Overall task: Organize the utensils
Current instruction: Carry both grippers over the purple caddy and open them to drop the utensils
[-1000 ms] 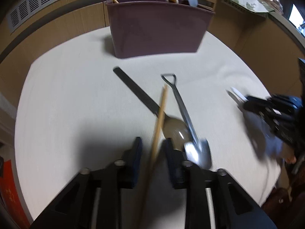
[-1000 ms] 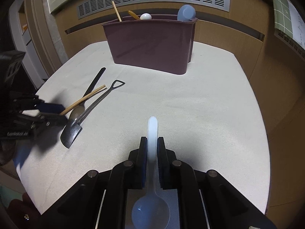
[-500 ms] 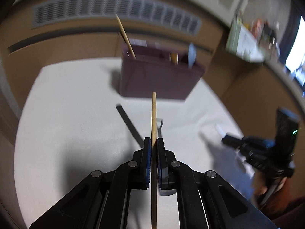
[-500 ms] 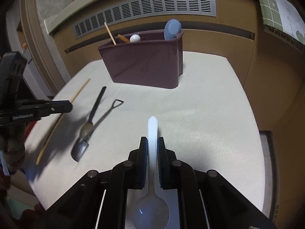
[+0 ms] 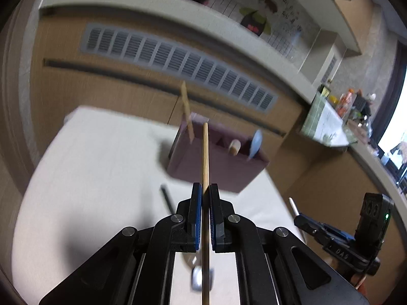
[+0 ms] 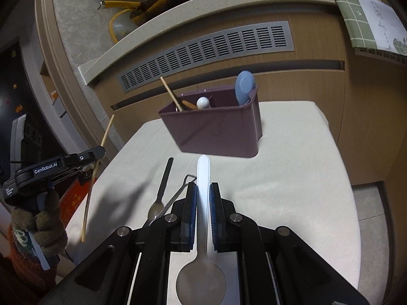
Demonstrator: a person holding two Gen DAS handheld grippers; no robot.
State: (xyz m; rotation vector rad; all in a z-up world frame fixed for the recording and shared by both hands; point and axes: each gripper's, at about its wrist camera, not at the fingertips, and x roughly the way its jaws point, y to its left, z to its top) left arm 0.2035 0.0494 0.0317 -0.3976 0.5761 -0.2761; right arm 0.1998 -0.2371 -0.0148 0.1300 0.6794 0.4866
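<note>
My left gripper (image 5: 205, 190) is shut on a wooden chopstick (image 5: 205, 157) that points at the maroon utensil holder (image 5: 218, 167). From the right wrist view the same left gripper (image 6: 98, 152) hangs off the table's left edge with the chopstick (image 6: 94, 175) slanting through it. My right gripper (image 6: 203, 188) is shut on the handle of a white plastic spoon (image 6: 203, 178), bowl toward the camera. The holder (image 6: 218, 129) stands at the back, with a chopstick (image 6: 171, 94), a blue spoon (image 6: 244, 86) and a white-tipped utensil in it. A black-handled spoon (image 6: 164, 180) and a metal shovel-shaped spoon (image 6: 178, 193) lie on the table.
The cream table (image 6: 292, 178) ends at a drop on the left and right. Behind the holder rises a wooden wall with a grey vent (image 6: 203, 53) under a stone counter. A person's gloved hand (image 6: 43, 223) carries the left gripper. A green cloth (image 6: 368, 15) hangs at top right.
The left gripper has closed on the chopstick and lifted it off the table, rolling upright. The right gripper has risen with the white spoon, still shut on it.
</note>
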